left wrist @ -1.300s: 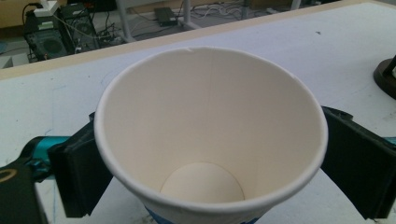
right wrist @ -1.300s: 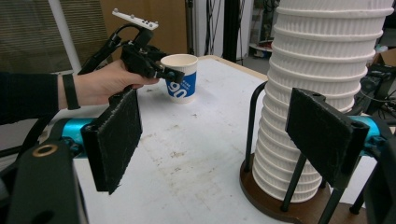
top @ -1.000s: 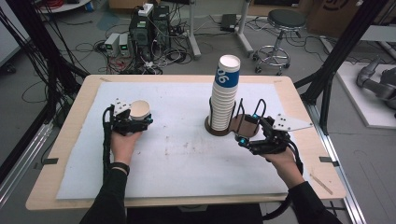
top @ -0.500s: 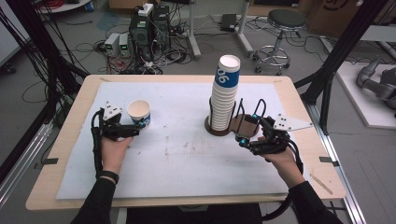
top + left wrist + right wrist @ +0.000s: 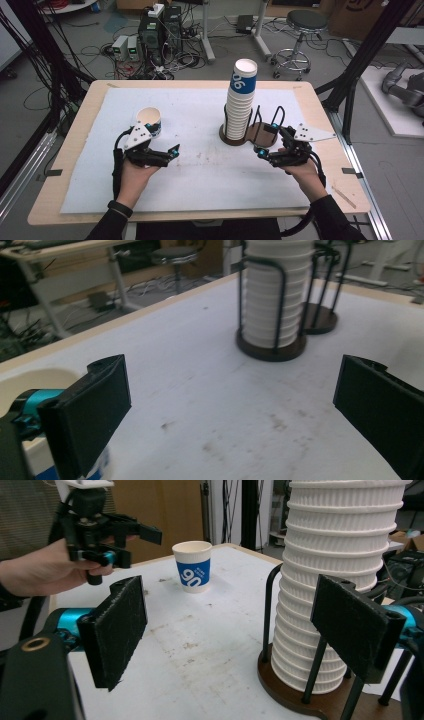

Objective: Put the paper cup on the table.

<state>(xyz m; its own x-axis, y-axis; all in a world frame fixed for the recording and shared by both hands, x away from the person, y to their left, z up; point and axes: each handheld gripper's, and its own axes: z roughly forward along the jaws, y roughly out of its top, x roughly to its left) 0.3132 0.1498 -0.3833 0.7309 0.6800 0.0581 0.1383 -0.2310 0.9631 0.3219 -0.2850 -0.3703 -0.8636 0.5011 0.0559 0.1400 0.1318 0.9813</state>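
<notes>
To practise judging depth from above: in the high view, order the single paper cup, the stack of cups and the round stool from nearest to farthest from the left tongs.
1. Single paper cup: just behind the left tongs, on the white mat.
2. Stack of cups: to the right, mid-table, in a wire holder.
3. Round stool: on the floor beyond the table's far right edge.

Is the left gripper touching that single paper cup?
Apart. The right gripper view shows bare table between the left gripper and the paper cup.
</notes>
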